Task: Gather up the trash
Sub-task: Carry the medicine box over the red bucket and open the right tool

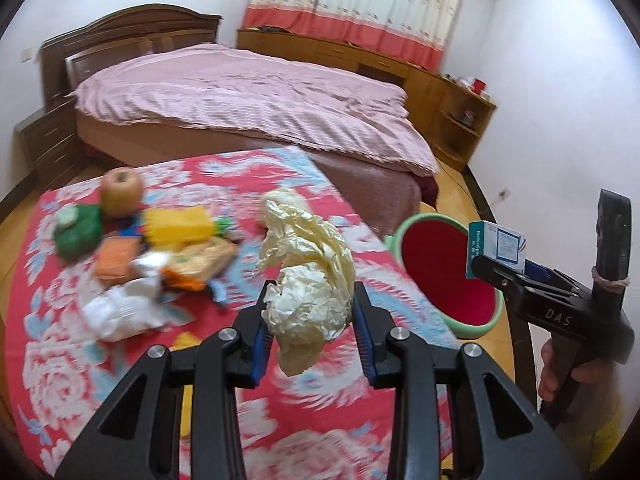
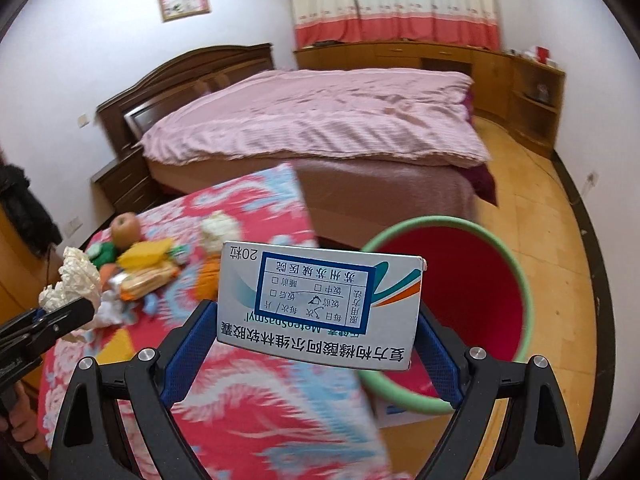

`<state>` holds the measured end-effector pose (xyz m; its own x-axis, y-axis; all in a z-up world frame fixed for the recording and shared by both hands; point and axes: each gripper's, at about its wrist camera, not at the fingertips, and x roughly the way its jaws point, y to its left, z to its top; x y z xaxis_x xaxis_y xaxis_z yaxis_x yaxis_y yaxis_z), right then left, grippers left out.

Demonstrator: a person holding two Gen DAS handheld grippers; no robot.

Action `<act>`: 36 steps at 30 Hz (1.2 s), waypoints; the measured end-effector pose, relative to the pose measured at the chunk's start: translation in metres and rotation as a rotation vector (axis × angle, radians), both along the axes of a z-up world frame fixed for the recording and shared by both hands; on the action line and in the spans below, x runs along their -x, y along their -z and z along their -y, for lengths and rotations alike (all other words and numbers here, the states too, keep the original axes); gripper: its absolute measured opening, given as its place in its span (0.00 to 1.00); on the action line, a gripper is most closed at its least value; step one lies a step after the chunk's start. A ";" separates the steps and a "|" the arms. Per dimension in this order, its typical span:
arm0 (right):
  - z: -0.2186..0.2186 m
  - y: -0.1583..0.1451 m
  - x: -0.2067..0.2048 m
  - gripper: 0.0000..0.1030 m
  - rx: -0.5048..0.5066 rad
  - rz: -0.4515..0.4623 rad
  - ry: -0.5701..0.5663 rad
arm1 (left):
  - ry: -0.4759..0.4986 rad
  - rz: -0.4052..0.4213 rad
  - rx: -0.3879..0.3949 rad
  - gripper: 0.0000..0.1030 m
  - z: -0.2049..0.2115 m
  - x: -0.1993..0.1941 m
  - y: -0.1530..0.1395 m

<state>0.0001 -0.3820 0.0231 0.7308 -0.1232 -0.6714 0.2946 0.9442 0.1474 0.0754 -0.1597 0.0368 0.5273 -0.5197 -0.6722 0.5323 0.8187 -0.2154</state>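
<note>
Two claws up, and each one is carrying something. The left gripper (image 1: 310, 308) has its two blue pads pinched on one crumpled cream paper wad (image 1: 308, 280), lifted clear of the red floral tablecloth (image 1: 120, 360). The right gripper (image 2: 316, 320) clamps one white medicine box (image 2: 320, 304) by its two short ends, print upside down to the camera.

Just ahead and to the right of the right claw sits one bin (image 2: 524, 344), green rim, red inside, on the floor at the table's edge; the box hangs beside its rim.

Ahead and left of the left claw, one loose heap on the cloth: one apple (image 1: 121, 192), one yellow sponge (image 1: 178, 226), one green packet (image 1: 78, 232), one orange piece (image 1: 116, 260), one snack wrapper (image 1: 200, 264) and white tissue (image 1: 120, 312), too blurred to count. One more pale wad (image 1: 282, 200) lies directly beyond the held paper. One bed (image 1: 240, 96) behind.
</note>
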 end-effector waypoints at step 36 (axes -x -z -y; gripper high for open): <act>0.133 0.054 0.034 0.93 -0.101 0.008 0.293 | 0.324 -0.046 -0.127 0.35 0.185 -0.004 0.070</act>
